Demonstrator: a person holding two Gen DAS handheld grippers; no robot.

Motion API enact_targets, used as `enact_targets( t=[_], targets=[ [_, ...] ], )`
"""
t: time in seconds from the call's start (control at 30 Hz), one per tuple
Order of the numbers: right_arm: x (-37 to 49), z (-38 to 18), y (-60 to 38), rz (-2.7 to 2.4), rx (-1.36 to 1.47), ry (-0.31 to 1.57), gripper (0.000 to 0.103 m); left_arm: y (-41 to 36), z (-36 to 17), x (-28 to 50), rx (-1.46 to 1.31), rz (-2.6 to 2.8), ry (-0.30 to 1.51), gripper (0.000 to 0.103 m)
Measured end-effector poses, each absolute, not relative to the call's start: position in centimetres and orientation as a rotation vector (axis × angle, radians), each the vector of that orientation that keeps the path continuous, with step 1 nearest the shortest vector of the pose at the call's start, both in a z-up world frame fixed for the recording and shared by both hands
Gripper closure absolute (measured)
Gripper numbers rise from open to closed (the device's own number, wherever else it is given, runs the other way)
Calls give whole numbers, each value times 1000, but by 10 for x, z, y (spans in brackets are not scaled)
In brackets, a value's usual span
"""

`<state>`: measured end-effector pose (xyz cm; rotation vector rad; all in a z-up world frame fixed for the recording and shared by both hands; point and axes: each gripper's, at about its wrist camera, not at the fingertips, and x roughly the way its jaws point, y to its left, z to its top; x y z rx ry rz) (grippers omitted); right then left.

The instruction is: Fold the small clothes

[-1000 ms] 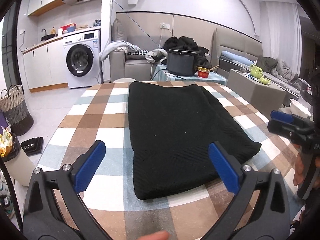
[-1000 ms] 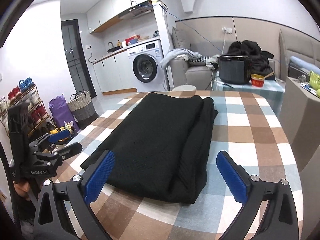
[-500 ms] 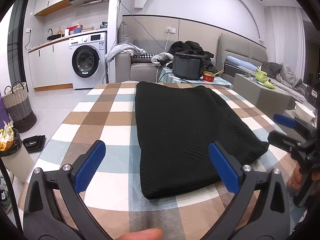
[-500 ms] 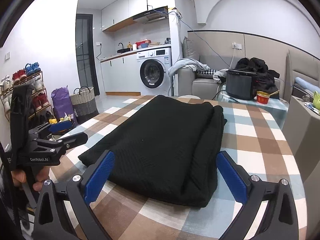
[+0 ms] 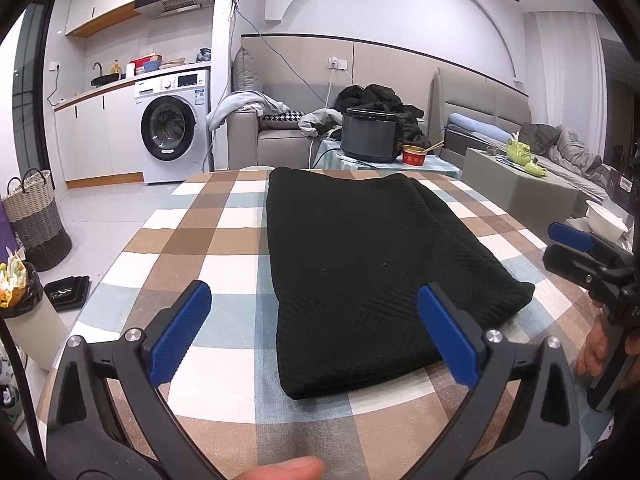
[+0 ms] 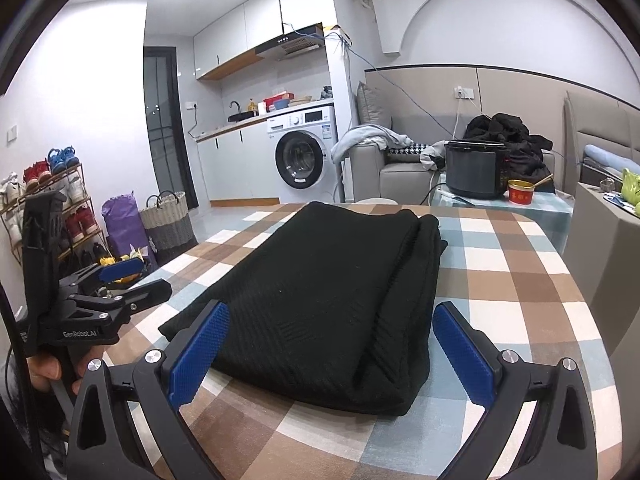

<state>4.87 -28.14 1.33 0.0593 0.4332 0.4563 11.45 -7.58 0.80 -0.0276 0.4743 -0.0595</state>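
Two tools gaping | black knit [image 5: 372, 264] folded flat, ahead, untouched

White walls [image 6: 100, 80], grey sofa [image 5: 276, 144]

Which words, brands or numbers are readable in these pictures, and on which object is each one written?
"GenRobot.AI": on the left gripper body, seen in the right wrist view.
Washing machine panel and sticker: too small to read.
Red bowl print: blurred, unreadable.
Black folded garment: no text.
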Motion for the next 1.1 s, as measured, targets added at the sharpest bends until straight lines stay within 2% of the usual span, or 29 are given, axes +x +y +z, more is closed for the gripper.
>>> enact_targets(
  t=[1.1],
  targets=[
    [45, 15, -279, 452, 41, 435, 0, -74, 5, 116, -40, -62, 496, 1]
  ],
)
